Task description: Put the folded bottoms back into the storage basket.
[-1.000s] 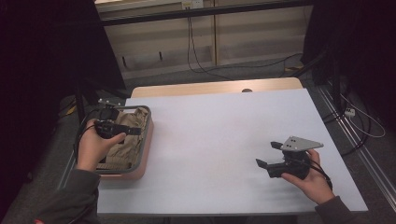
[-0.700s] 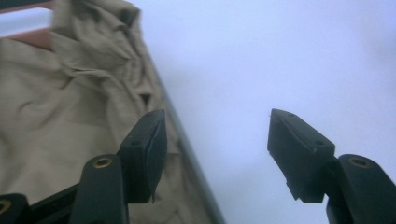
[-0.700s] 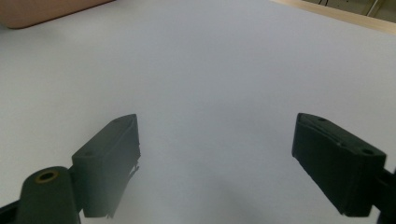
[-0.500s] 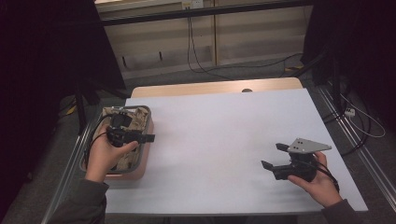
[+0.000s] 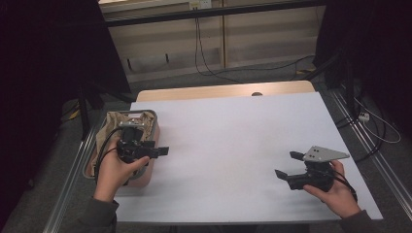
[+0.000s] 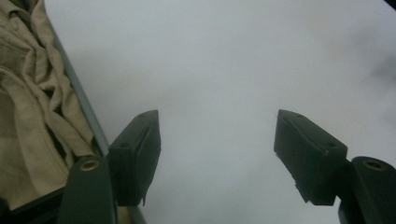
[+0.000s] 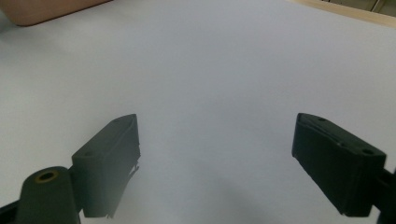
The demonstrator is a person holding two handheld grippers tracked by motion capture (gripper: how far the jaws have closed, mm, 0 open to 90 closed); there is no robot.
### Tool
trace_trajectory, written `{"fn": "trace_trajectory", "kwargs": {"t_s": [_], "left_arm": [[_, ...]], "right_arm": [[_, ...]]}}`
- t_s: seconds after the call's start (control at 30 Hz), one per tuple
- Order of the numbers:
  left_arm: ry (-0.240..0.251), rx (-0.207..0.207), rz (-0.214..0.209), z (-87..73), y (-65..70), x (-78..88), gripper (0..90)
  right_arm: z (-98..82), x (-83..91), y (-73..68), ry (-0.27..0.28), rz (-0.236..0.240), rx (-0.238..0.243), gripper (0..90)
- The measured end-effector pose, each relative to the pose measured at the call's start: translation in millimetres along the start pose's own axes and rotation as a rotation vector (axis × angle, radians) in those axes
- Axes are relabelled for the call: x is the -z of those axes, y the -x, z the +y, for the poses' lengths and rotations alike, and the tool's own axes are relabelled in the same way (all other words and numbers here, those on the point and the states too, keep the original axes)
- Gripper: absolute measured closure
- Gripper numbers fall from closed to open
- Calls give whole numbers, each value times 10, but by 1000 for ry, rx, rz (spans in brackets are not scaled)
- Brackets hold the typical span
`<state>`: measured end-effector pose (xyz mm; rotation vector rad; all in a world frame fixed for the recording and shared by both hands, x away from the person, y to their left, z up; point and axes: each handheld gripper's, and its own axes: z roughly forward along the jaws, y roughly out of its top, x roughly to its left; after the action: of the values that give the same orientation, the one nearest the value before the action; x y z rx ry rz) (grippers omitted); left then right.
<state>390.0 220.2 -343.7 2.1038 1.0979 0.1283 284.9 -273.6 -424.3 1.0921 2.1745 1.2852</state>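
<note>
Now lifted off the crumpled beige cloth (image 5: 116, 127), the left gripper (image 5: 163, 151) hangs at the right rim of the tray (image 5: 154, 127), its jaws pointing out over the white table (image 5: 228, 141); a second earlier it sat lower and deeper over the fabric. In the left gripper view the two black jaws stand wide apart with nothing between them, bare tabletop showing through the gap and the cloth (image 6: 28, 116) lying off to one side behind the tray's dark rim (image 6: 81, 100). That suggests the garment has yet to be lifted out, or has just been let go, and any pick would have to start again. The tray, a shallow pinkish tub at the table's left edge, holds the bunched cloth and nothing else that can be made out; the fabric heaps up to its rim. Across the table the right gripper (image 5: 286, 165) has drifted slightly toward the near right corner and hovers low over the surface, jaws likewise spread wide and empty, as the right gripper view confirms.
</note>
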Motion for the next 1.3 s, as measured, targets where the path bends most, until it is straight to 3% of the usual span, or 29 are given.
{"fn": "trace_trajectory", "kwargs": {"t_s": [0.47, 0.77, 1.07, 1.3], "left_arm": [[8, -51, -72, -197, 240, -157, 292], [28, -80, -101, -304, 296, -235, 270], [5, -98, -110, -432, 336, -296, 234], [28, -114, -119, -511, 371, -314, 213]], "right_arm": [[-41, 40, 13, -3, 3, -5, 143], [-69, 63, 26, -6, 0, -8, 142], [-91, 86, 36, -5, 0, -12, 143], [-119, 107, 56, -5, -7, -20, 143]]}}
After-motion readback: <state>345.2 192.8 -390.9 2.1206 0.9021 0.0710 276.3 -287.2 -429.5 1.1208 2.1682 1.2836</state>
